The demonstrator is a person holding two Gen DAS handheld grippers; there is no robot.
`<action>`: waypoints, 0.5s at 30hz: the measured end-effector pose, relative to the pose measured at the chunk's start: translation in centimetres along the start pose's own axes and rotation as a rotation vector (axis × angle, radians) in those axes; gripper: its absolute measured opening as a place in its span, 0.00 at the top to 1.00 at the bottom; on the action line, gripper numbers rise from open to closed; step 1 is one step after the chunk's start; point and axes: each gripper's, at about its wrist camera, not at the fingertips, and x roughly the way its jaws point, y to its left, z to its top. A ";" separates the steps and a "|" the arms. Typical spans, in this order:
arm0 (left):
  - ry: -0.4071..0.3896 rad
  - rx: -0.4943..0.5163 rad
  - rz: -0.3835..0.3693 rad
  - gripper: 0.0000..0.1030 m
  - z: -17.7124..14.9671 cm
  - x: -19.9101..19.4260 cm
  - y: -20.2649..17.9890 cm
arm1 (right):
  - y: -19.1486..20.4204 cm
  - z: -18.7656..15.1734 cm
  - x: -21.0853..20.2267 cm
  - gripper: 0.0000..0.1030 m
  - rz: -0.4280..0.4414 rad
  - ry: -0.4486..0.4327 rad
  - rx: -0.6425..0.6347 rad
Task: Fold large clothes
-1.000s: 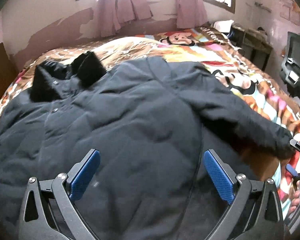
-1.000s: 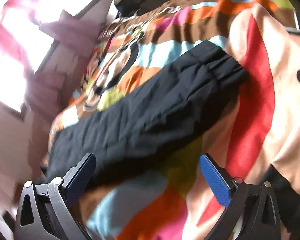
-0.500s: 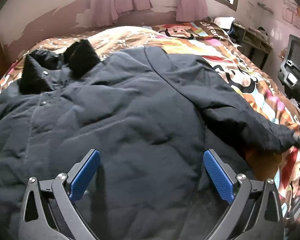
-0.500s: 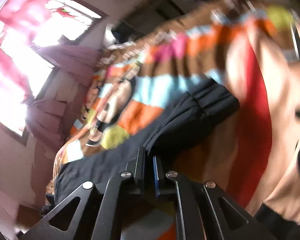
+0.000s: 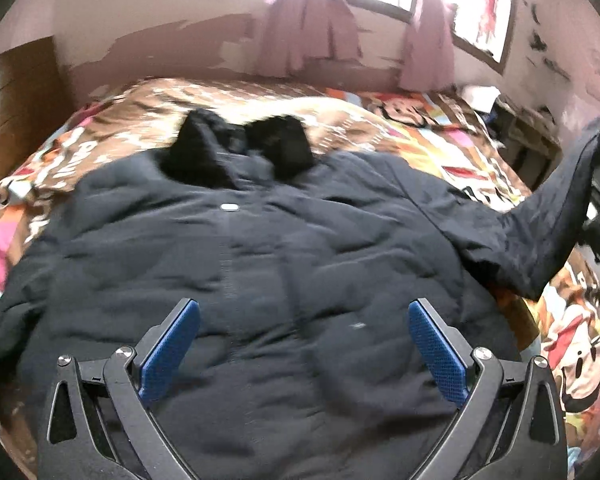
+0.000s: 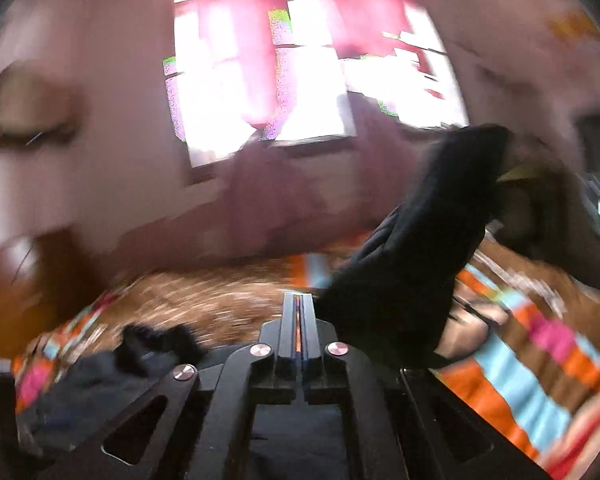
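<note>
Dark padded jacket (image 5: pixel 260 280) lies spread on the bed (image 5: pixel 440 136); right hand-held gripper (image 6: pixel 300 312), closed on its sleeve (image 5: pixel 556 216), holds it raised; left hand-held gripper (image 5: pixel 300 356) hovers open above.

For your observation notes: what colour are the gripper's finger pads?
Blue pads, clearest in the left wrist view.

L wrist cam: we look steeply down, close over the jacket (image 5: pixel 280 280) on the bed (image 5: pixel 440 140), facing the window (image 5: pixel 480 8) wall. R wrist cam: higher, near level, blurred, facing that wall too. Both share window, bed, jacket.
</note>
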 end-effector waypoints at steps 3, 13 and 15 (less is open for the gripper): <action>-0.016 -0.061 0.005 0.02 -0.7 -2.7 3.2 | 6.5 -0.5 1.0 0.99 0.109 0.026 -0.156; -0.030 -0.159 0.022 0.02 -3.3 -5.9 9.5 | 12.1 -9.1 2.6 0.44 0.208 0.301 -0.173; -0.022 -0.172 -0.015 0.02 -3.4 -5.2 9.4 | 10.7 -10.7 1.7 0.31 0.183 0.326 -0.171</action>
